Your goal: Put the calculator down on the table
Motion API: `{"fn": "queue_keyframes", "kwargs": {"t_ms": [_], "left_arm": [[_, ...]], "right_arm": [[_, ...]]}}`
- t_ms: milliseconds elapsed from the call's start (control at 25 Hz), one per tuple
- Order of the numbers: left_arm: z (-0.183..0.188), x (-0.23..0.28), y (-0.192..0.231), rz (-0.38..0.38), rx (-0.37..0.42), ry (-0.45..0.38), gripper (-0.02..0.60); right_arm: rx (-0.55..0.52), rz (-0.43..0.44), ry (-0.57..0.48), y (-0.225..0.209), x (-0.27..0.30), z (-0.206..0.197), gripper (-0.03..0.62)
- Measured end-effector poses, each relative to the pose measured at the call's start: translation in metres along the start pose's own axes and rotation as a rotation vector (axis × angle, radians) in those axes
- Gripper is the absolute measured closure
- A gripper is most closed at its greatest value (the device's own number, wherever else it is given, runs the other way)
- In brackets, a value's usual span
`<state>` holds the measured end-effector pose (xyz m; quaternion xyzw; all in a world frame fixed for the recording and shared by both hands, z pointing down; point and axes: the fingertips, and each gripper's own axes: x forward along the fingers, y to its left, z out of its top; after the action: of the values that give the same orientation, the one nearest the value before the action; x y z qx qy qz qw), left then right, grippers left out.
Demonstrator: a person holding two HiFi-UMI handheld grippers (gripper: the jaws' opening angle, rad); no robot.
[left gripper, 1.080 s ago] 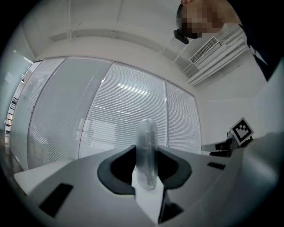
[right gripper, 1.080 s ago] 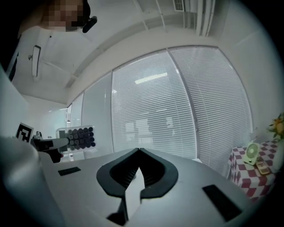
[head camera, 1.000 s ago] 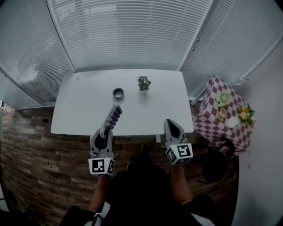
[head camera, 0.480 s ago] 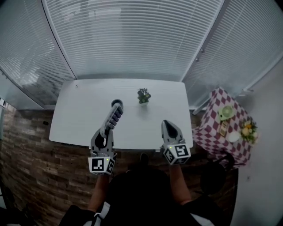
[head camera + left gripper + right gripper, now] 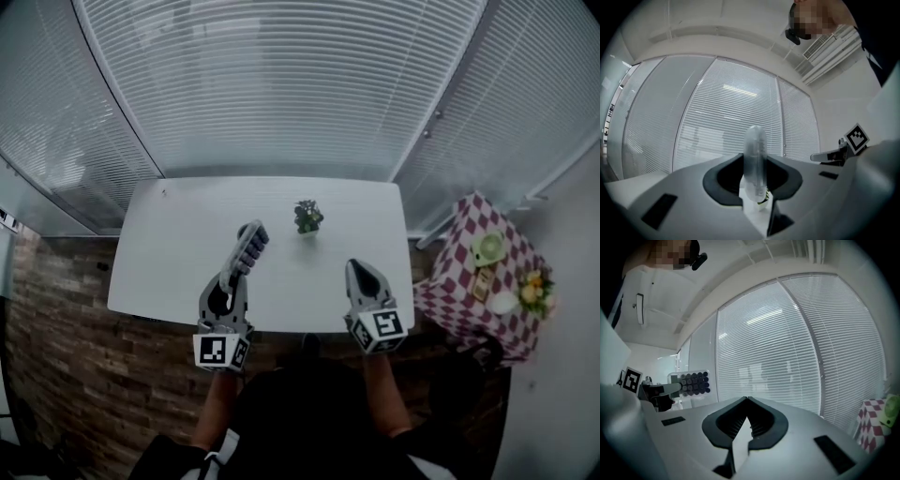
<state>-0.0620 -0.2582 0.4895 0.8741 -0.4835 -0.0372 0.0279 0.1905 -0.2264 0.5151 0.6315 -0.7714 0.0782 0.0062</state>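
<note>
The calculator point(image 5: 247, 249), pale with dark round keys, is clamped at its near end in my left gripper point(image 5: 230, 277) and sticks out over the white table point(image 5: 159, 253), held above the surface. In the left gripper view it shows edge-on, as the calculator point(image 5: 754, 157) standing upright between the jaws of the left gripper point(image 5: 755, 190). The right gripper view shows the key side of the calculator point(image 5: 692, 383) off to the left. My right gripper point(image 5: 360, 269) hovers over the table's near right part. In its own view the right gripper point(image 5: 747, 414) has its jaws closed together with nothing between them.
A small potted plant point(image 5: 307, 216) stands on the table between the grippers and farther back. A small table with a red checked cloth point(image 5: 473, 281) and dishes is at the right. White blinds point(image 5: 281, 84) wall the far side. A brick-patterned floor point(image 5: 56, 328) lies below.
Both grippers moved forward over the table, the left carrying the calculator. The small dark ring seen on the table earlier is now covered by the calculator's tip.
</note>
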Motion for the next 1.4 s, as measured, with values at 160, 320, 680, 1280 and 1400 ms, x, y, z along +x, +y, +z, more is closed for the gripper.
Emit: {"fn": "queue_keyframes", "kwargs": {"t_ms": [160, 320, 680, 1280, 1400], "left_arm": [[0.005, 0.010, -0.002, -0.026, -0.062, -0.020, 0.480], [0.006, 0.014, 0.003, -0.037, -0.182, -0.039, 0.480], [-0.003, 0.017, 0.012, -0.121, -0.755, -0.119, 0.480], [-0.047, 0.029, 0.015, -0.082, -1.189, -0.068, 0.480], [-0.064, 0.036, 0.012, -0.093, -1.251, -0.047, 0.480]], "right_arm": [[-0.085, -0.022, -0.011, -0.004, 0.008, 0.013, 0.588], [-0.110, -0.019, -0.045, -0.003, 0.013, 0.022, 0.588], [-0.107, 0.012, 0.000, 0.001, 0.019, 0.013, 0.588], [-0.077, 0.023, 0.047, 0.006, 0.024, 0.005, 0.588], [-0.094, 0.016, 0.036, 0.005, 0.025, 0.008, 0.588]]}}
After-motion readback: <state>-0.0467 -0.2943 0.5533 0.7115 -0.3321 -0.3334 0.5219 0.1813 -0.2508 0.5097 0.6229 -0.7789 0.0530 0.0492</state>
